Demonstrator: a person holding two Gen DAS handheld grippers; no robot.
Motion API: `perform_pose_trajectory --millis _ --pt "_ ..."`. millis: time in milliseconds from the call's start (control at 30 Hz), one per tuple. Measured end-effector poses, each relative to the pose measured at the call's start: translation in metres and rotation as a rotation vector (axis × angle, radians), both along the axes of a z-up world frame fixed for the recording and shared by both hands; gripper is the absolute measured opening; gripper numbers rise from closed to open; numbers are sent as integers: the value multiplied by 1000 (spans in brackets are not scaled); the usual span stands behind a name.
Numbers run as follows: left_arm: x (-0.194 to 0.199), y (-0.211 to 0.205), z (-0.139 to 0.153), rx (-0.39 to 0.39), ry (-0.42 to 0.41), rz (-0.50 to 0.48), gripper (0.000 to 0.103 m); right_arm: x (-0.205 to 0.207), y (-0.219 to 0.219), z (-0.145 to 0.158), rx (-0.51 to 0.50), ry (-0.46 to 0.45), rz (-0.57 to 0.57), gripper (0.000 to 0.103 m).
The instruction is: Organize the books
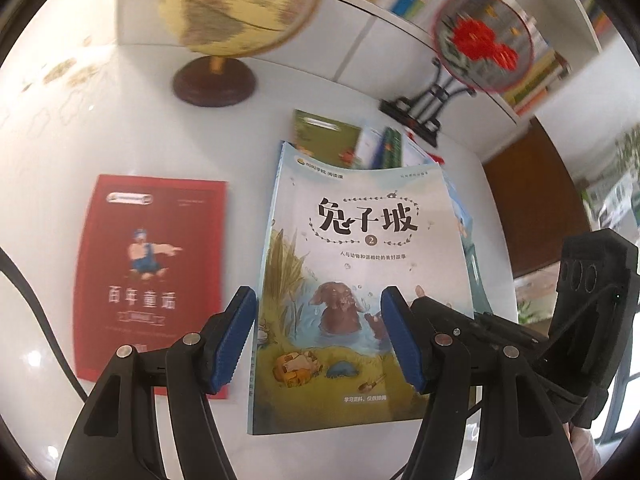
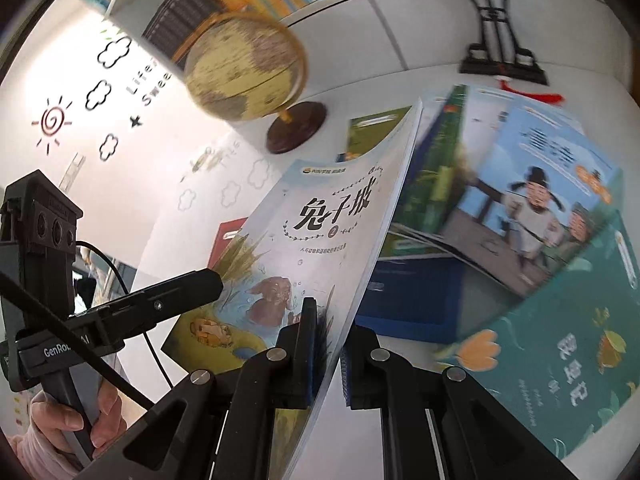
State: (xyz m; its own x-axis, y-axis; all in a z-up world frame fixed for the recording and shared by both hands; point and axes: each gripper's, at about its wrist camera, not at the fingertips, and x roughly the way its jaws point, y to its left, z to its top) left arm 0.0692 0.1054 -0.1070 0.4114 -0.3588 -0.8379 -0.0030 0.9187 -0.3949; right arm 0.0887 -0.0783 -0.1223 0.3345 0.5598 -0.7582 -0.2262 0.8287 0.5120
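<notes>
The pale-blue paperback book with a rabbit cover is clamped, tilted above the white bench, by the right gripper, while the left gripper is held open, apparently just over it, a red paperback book lying at nine o'clock.

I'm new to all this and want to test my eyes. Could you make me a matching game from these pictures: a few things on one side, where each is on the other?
Things:
1. pale blue rabbit-cover book
2. red paperback book
3. yellowish globe on a dark wooden base
4. teal flower-cover book

Places:
A. flat on the white table, apart from the rest
B. pinched in the right claw
C. standing behind the books
D. nearest book in the heap of loose books

Pairs: 1-B, 2-A, 3-C, 4-D
</notes>
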Motion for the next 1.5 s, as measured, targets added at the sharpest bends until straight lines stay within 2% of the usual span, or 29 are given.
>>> perform_pose_trajectory --millis 233,433,533,800,1133,1233,1267,1333,1367,1500 --pt "-8 49 -6 1 6 80 62 13 53 0 -25 3 83 10" --pt "-15 95 -20 19 45 135 62 20 106 -5 -38 11 158 10" --pt "-15 114 -30 17 90 130 62 20 135 -10 -58 12 202 10" --pt "-10 151 -40 5 101 160 62 25 174 -23 -80 29 251 11" --pt "-5 163 -58 -31 135 148 62 34 185 -35 -80 80 248 11" --pt "-4 164 -58 -87 122 142 62 36 186 -44 -58 114 248 13" --pt "-3 162 -59 -83 122 141 62 35 189 -48 -49 135 252 13" --pt "-2 158 -62 -49 128 129 62 32 192 -54 -99 126 236 13" --pt "-2 157 -65 -30 139 124 62 31 191 -58 -77 128 222 13" --pt "-4 158 -75 -26 170 132 62 35 181 -79 -48 238 153 13"
